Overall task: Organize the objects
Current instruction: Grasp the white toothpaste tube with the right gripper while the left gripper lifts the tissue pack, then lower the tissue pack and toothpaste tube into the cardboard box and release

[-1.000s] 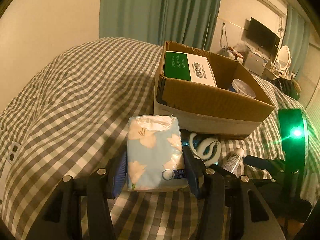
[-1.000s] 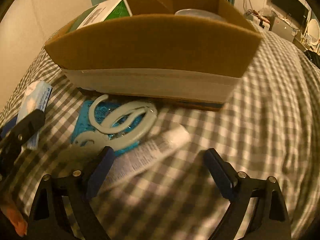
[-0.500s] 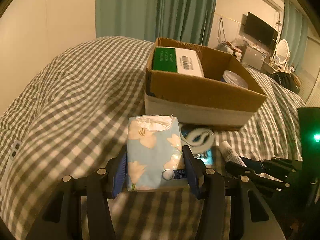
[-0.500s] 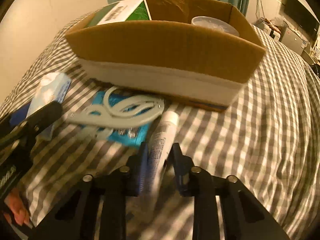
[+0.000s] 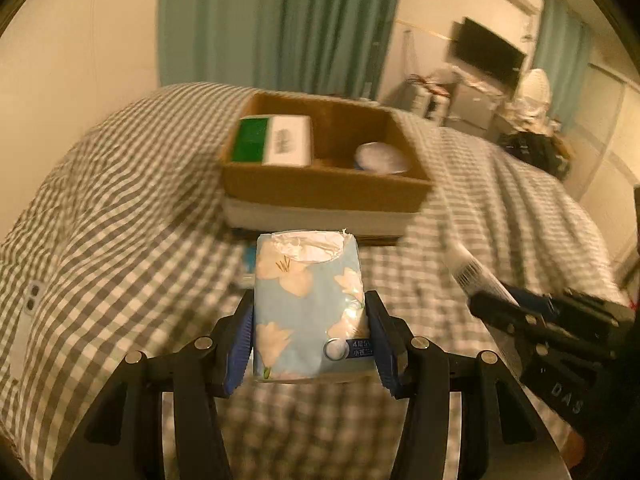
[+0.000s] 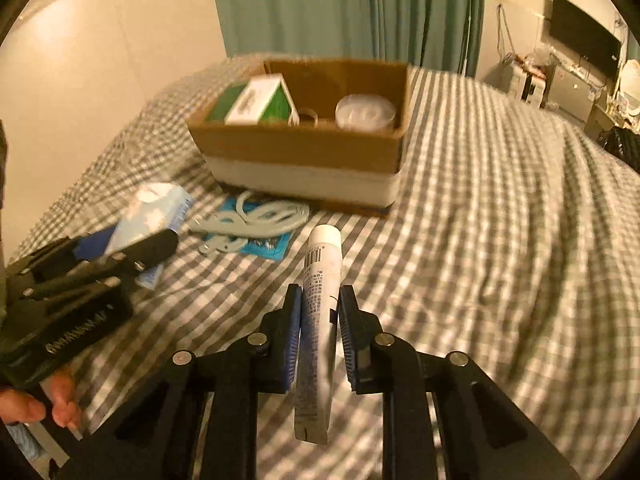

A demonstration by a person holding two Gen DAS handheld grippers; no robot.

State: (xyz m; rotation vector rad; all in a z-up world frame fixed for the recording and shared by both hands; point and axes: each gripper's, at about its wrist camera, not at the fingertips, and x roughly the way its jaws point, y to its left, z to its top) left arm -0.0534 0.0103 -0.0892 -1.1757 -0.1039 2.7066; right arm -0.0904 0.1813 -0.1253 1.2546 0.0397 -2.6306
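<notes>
While left gripper [image 5: 308,340] pinches tissue pack [image 5: 308,304] and right gripper [image 6: 319,320] squeezes tube [image 6: 320,304] (cap forward), either may slip short of cardboard box [image 6: 304,148].

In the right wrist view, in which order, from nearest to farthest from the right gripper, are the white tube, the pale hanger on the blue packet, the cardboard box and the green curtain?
1. White tube: clamped in the right gripper.
2. Pale hanger: ahead and to the left, on the blue packet.
3. Cardboard box: straight ahead on the checked bed, behind the hanger.
4. Green curtain: at the back wall, beyond the bed.
</notes>
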